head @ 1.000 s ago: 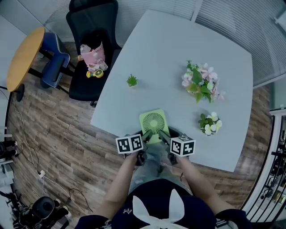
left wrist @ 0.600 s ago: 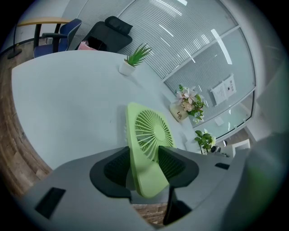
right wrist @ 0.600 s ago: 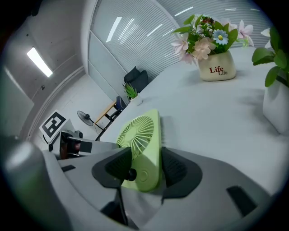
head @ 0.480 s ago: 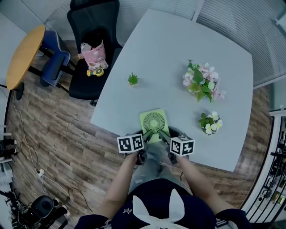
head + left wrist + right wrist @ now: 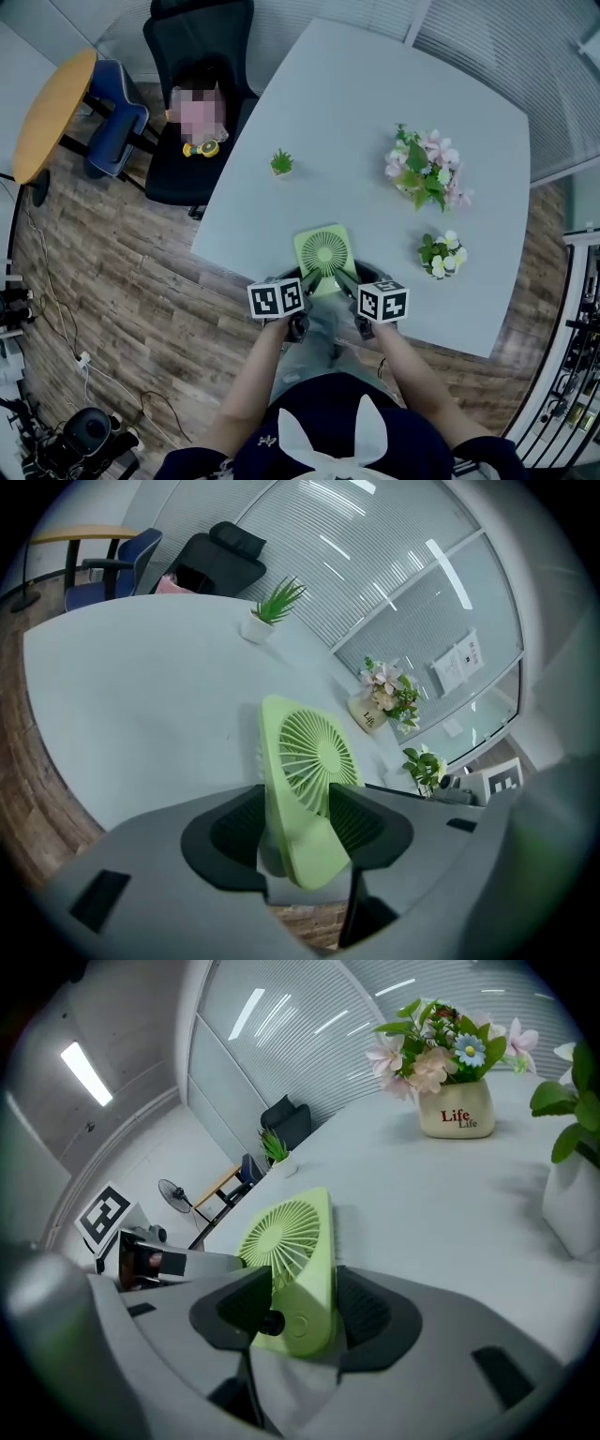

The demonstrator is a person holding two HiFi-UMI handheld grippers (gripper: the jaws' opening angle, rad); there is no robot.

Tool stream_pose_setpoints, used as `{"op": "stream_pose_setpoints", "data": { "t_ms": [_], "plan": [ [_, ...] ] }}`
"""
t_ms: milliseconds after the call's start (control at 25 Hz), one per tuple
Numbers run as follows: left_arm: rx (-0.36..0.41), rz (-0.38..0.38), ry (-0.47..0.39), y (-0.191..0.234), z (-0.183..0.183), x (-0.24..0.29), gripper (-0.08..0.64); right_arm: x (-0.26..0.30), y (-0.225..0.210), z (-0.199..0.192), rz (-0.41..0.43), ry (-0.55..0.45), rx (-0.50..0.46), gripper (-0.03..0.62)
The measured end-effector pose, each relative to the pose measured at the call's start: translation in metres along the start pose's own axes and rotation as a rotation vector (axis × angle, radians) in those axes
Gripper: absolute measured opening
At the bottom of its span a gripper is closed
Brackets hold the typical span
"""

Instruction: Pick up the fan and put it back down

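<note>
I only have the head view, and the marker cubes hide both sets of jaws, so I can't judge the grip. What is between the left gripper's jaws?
Observer: In the left gripper view, a lower corner of the green fan sits between the jaws of the left gripper. It fills the gap, and both pads look to be against it.
Operator: And on the right side?
Observer: In the right gripper view, the right gripper has the fan's other lower corner between its jaws, which are opening. One pad lies along the fan's side edge.
</note>
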State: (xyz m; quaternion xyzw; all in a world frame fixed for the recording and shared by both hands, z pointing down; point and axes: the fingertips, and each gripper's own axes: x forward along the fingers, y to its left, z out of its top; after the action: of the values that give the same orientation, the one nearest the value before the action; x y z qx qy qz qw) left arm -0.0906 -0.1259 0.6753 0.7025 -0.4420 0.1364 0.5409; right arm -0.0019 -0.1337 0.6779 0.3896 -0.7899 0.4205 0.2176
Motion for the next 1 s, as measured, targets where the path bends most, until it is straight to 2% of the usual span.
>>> {"op": "stream_pose_setpoints", "data": {
  "t_ms": [320,600,1000],
  "plan": [
    [0.011,0.019,-0.056,0.004,0.014,-0.014,0.209,-0.01,-0.001,0.008,-0.045,-0.038,-0.042,0.227],
    [0.055,0.012,-0.115,-0.007,0.027,-0.036,0.209,-0.029,0.009,0.022,-0.065,-0.106,-0.07,0.212],
    [0.202,0.022,-0.229,-0.041,0.042,-0.074,0.207,-0.065,0.036,0.045,-0.069,-0.234,-0.093,0.184]
  ]
}}
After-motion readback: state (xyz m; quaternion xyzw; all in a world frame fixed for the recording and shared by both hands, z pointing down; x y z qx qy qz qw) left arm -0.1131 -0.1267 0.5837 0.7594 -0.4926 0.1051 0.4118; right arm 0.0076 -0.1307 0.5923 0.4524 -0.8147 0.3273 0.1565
